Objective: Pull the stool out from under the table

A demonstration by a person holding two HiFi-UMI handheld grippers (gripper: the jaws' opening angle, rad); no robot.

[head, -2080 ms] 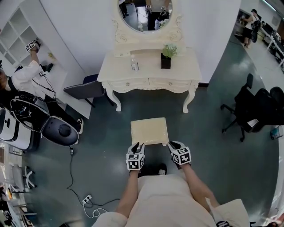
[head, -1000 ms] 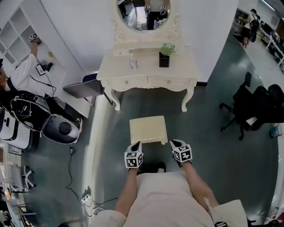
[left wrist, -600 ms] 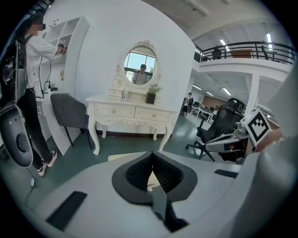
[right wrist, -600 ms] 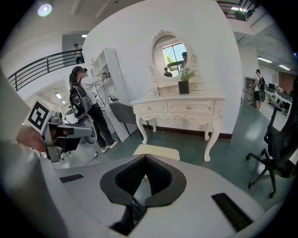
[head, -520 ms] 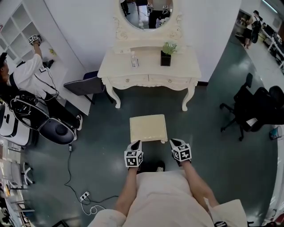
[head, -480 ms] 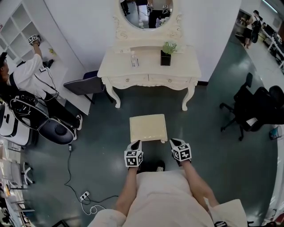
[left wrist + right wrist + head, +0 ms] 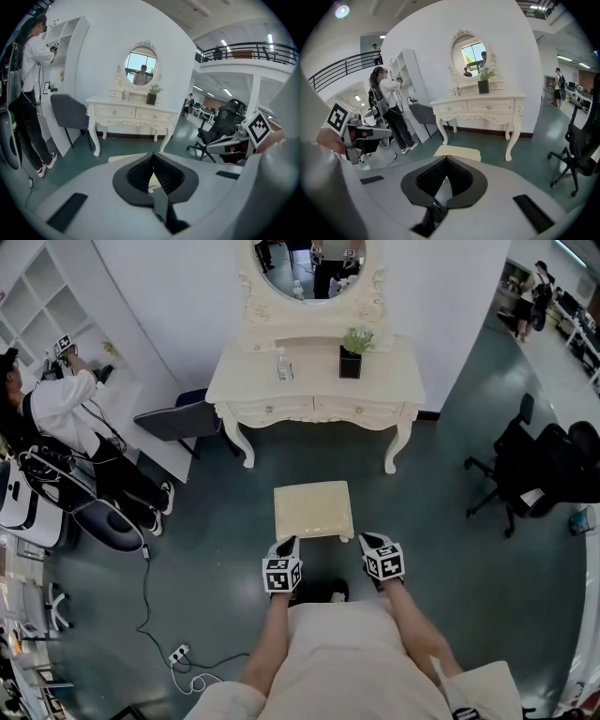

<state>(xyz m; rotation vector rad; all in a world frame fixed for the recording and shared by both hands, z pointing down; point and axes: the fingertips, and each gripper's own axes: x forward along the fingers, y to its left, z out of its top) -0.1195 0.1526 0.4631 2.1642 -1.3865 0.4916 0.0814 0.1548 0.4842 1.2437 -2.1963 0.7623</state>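
Note:
The cream square stool (image 7: 313, 510) stands on the green floor, fully out in front of the white dressing table (image 7: 314, 381). My left gripper (image 7: 290, 545) hovers at the stool's near left corner, shut with nothing in it. My right gripper (image 7: 367, 540) is just off the near right corner, also shut and holding nothing. In the left gripper view the closed jaws (image 7: 153, 158) hide most of the stool (image 7: 123, 158). The right gripper view shows the stool (image 7: 457, 151) past the closed jaws (image 7: 446, 160), with the table (image 7: 480, 105) behind.
A person (image 7: 56, 418) stands at the white shelf (image 7: 42, 296) on the left. A grey chair (image 7: 178, 423) sits beside the table; a black office chair (image 7: 534, 470) is at the right. A cable and power strip (image 7: 178, 652) lie on the floor. A plant pot (image 7: 350, 367) and bottle (image 7: 281, 369) stand on the table.
Both grippers and the stool stay where they were half a second ago. The person at the left has lowered an arm and shifted at the shelf.

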